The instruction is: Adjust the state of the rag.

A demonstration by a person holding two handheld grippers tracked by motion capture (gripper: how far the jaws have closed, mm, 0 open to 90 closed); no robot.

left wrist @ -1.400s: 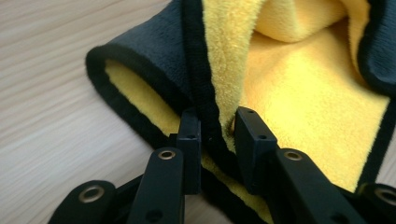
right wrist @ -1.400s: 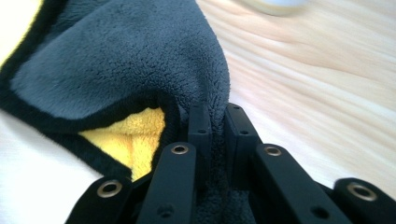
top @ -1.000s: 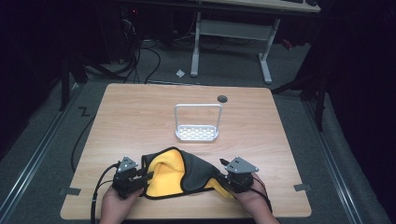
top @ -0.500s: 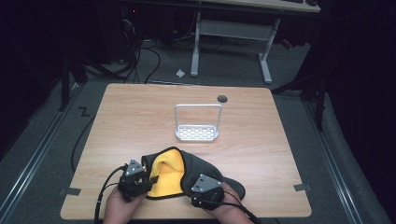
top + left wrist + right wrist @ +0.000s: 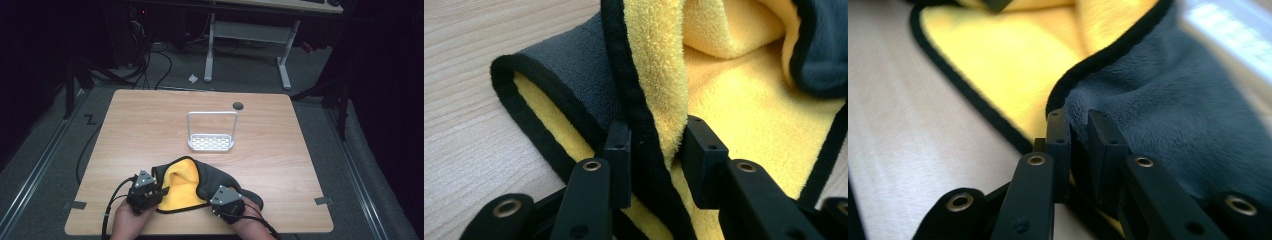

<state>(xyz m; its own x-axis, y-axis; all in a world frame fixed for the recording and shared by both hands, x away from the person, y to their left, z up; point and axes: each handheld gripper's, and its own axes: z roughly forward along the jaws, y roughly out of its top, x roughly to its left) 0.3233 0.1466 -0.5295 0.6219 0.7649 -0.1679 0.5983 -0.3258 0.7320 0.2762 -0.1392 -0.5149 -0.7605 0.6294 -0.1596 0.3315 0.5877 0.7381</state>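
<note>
A cloth, yellow [image 5: 181,189] on one face and grey [image 5: 215,176] on the other with a black hem, lies crumpled at the table's front edge. My left gripper [image 5: 159,191] is at its left corner. In the left gripper view [image 5: 656,150] the jaws have just been closing and now pinch a raised fold of the cloth [image 5: 659,75], hem and yellow pile between the pads. My right gripper [image 5: 220,199] is at the cloth's front middle. Its jaws [image 5: 1079,131] have just been closing and are now nearly together on the grey edge [image 5: 1158,115].
A white perforated tray with a tall wire handle [image 5: 211,142] stands mid-table behind the cloth. A round cable hole [image 5: 238,105] sits near the table's far edge. The wooden table [image 5: 140,130] is bare to the left and right. Cables trail off the front left.
My right gripper has moved left along the front edge, from the cloth's right corner to its middle, and has closed on the grey side. The left gripper has stayed put, and the cloth has bunched narrower.
</note>
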